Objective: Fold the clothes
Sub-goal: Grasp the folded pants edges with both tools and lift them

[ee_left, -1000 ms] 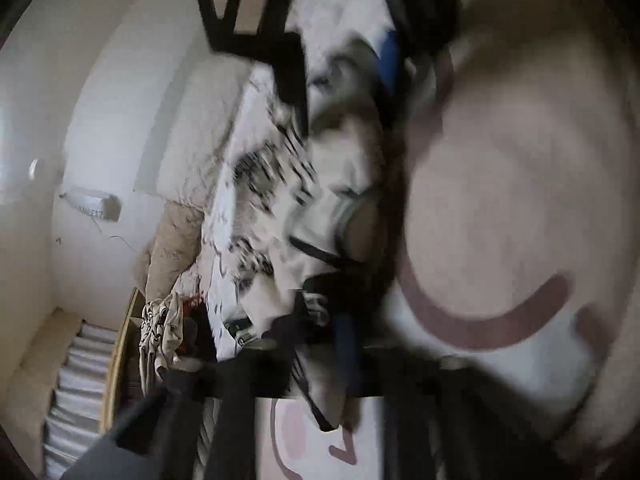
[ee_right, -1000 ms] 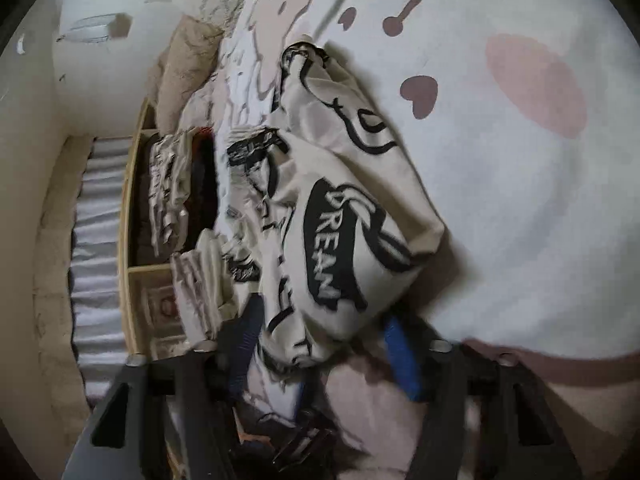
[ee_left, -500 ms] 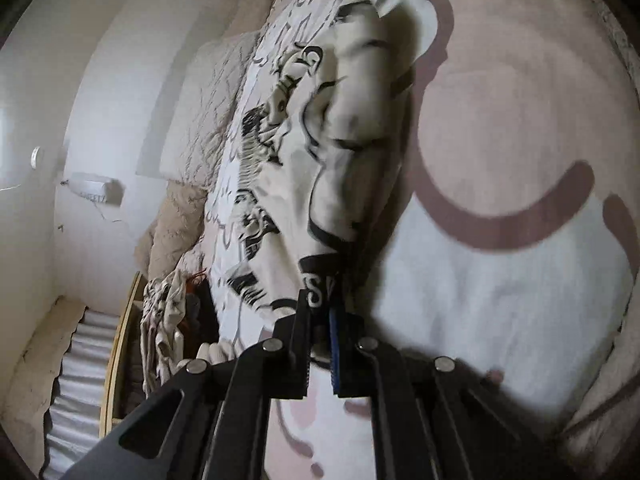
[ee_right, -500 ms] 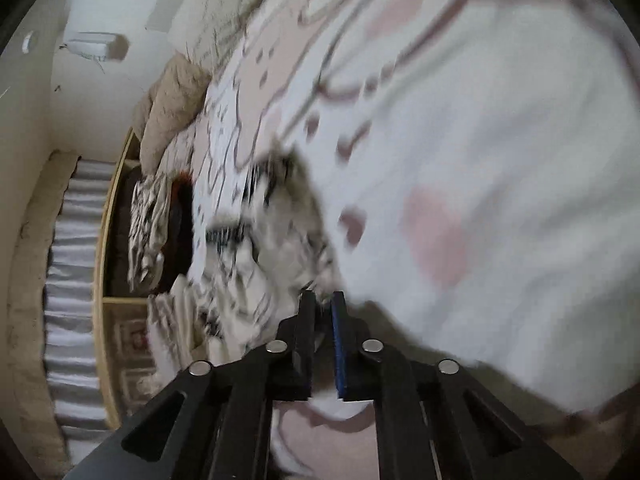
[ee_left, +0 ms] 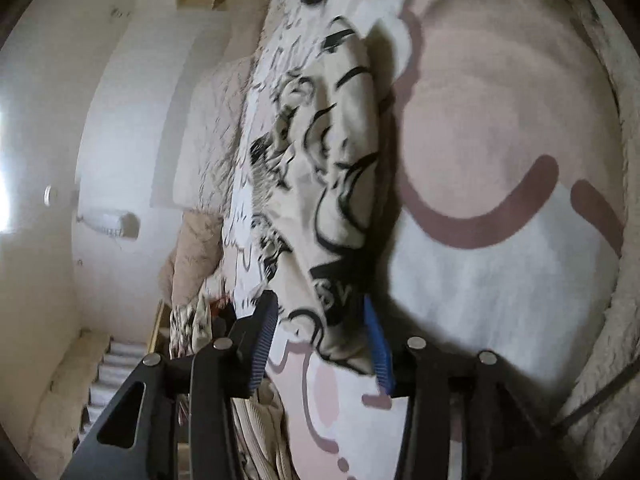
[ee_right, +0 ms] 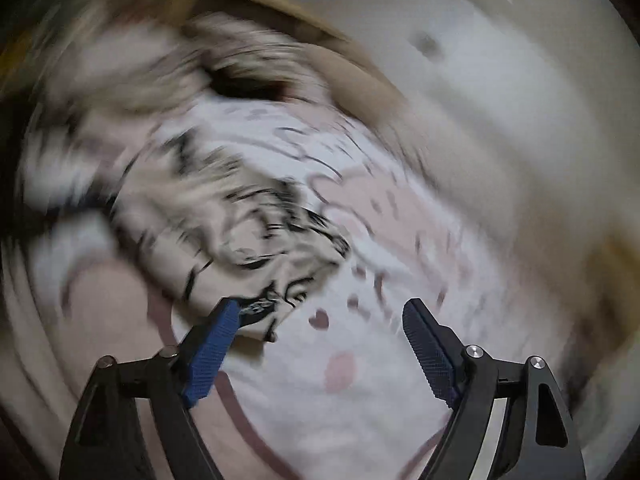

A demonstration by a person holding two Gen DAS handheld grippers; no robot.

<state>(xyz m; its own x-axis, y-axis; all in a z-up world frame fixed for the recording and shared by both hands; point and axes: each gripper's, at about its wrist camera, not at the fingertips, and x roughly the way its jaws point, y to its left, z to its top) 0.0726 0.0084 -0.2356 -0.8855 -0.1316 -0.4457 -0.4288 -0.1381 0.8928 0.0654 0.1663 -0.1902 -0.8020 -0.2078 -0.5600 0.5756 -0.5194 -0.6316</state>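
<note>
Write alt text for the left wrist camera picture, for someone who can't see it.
A cream garment with black print lies bunched in a long heap on a white blanket with pink shapes. The open left gripper straddles the garment's near end, one blue-padded finger on either side. A white wall rises at left.

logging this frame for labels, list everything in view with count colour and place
cream garment with black lettering: one, crumpled lengthwise on the blanket, its near end between the left pads
white fleece blanket with pink shapes: one, covering the bed
beige fluffy pillow: one, at the bed's far left edge
wooden shelf of folded textiles: one, beside the bed
left tongs: open, black with blue pads
right tongs: open, view blurred
</note>
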